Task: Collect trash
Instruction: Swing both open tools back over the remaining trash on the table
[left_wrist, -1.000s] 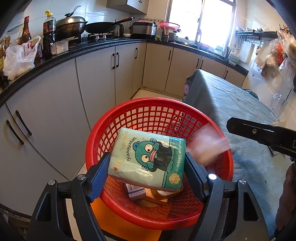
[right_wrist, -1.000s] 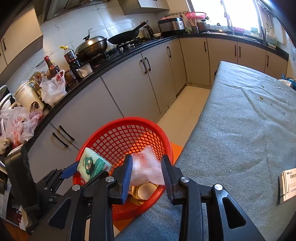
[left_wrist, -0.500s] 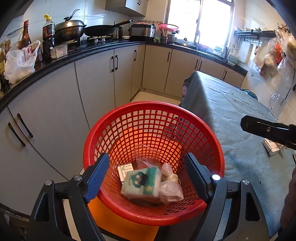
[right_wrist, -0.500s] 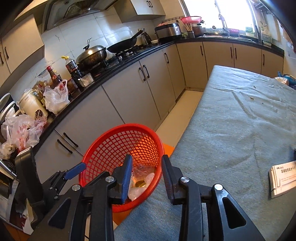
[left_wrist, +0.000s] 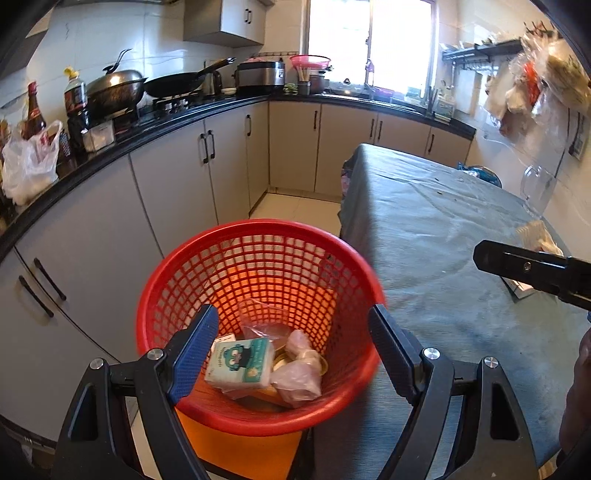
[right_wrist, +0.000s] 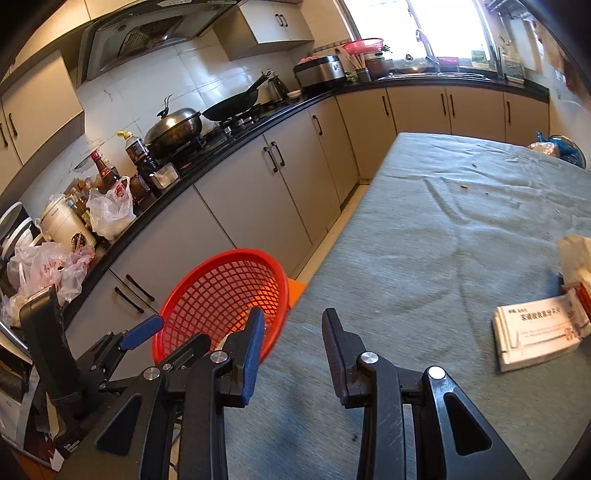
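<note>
Having dropped their loads, both claws now stand empty: the tissue pack (left_wrist: 240, 363) and the pink plastic bag (left_wrist: 297, 373) lie at the bottom of the red basket (left_wrist: 258, 236), where a second ago each was still gripped above it. The left claw (left_wrist: 291, 354), jaws just widened, hangs over the basket; the right claw (right_wrist: 293, 350), part open, has swung from the basket over the desk (right_wrist: 443, 229). That cloth lies bare up to the paper box (right_wrist: 535, 332) and crumpled wrapper (right_wrist: 576, 254) far from the basket, likely next.

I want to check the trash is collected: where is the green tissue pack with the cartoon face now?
In the left wrist view the tissue pack lies at the bottom of the red basket, left of a crumpled plastic bag.
</note>
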